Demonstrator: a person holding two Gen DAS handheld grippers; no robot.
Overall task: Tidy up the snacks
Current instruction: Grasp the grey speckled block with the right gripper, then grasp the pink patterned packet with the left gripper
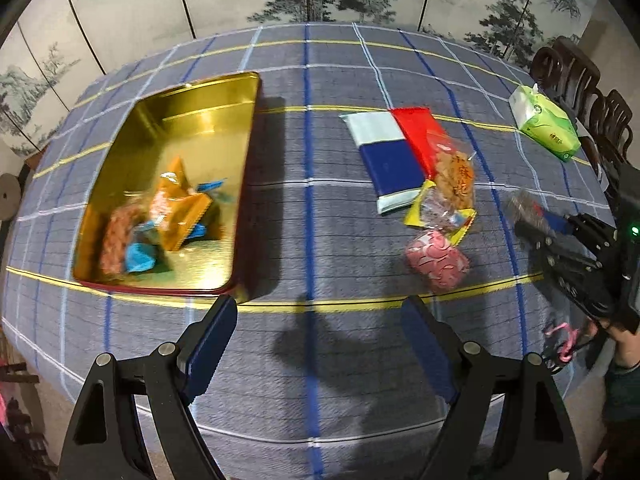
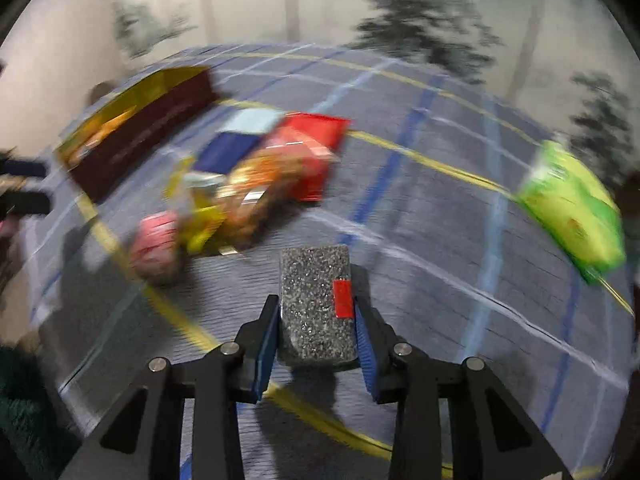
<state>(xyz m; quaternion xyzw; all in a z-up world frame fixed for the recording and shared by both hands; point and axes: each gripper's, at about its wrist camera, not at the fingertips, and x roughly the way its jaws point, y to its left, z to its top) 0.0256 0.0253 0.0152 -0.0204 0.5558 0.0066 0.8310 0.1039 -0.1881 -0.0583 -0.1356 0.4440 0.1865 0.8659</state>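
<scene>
Your right gripper (image 2: 316, 336) holds a grey speckled snack bar (image 2: 316, 304) clamped between its pads, above the checked tablecloth (image 1: 320, 220). Your left gripper (image 1: 316, 344) hangs with its jaws wide and nothing between them, just in front of the gold tin (image 1: 120, 152).

The task looks partly done: a few wrapped snacks already lie in the near end of the tin. Still out on the cloth, well to the tin's right, sit a blue-and-white packet (image 1: 388, 160), a red packet (image 1: 416, 132), a clear bag of fried twists (image 1: 452, 184) and a pink-wrapped roll (image 1: 438, 262).

Between tin and pile the cloth lies bare, so you have room to cross. A green tissue pack (image 1: 546, 122) rests near the far right edge (probably not a snack).
</scene>
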